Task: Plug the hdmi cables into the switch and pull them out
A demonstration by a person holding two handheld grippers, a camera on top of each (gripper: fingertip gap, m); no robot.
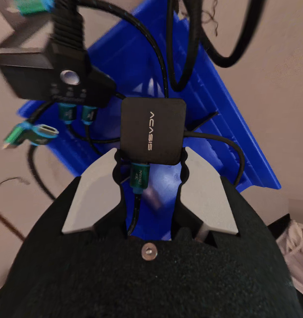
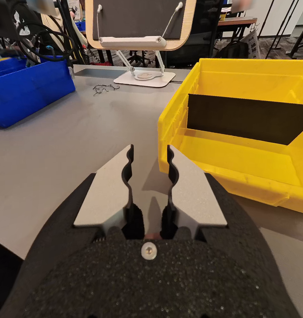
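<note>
Left claw [image 1: 150, 155]: gripping the near edge of a square black switch [image 1: 152, 130], one fingertip at each near corner, holding it above a blue bin [image 1: 207, 103].
Switch: sitting level between the fingers, white lettering across its top; thin black cables are leaving its far and right sides.
Plugged cable: a green-shelled HDMI plug [image 1: 140, 175] is sitting in the switch's near side, its braided black lead running back between the left fingers.
Second box: a larger black box [image 1: 66, 80] with a round silver button is hanging blurred at upper left, two more green plugs [image 1: 78, 113] seated in its near side.
Loose plug: a green HDMI connector [image 1: 42, 133] with its bare metal end showing is lying free at left, over the bin's corner, plugged into nothing.
Other cables: thick black cables [image 1: 216, 56] are looping over the bin's far end.
Right claw [image 2: 150, 149]: standing partly open and gripping nothing, hovering low over the grey worktop [image 2: 70, 146].
Yellow bin [image 2: 233, 172]: sitting just right of the right fingertips, a black divider panel [image 2: 247, 118] standing inside it.
Blue bin, right view: resting far left on the worktop, cables draping into it.
Background: a wood-framed stand [image 2: 138, 39] on a white base is standing at the far edge; a scrap of dark thread [image 2: 104, 88] is lying in front of it.
</note>
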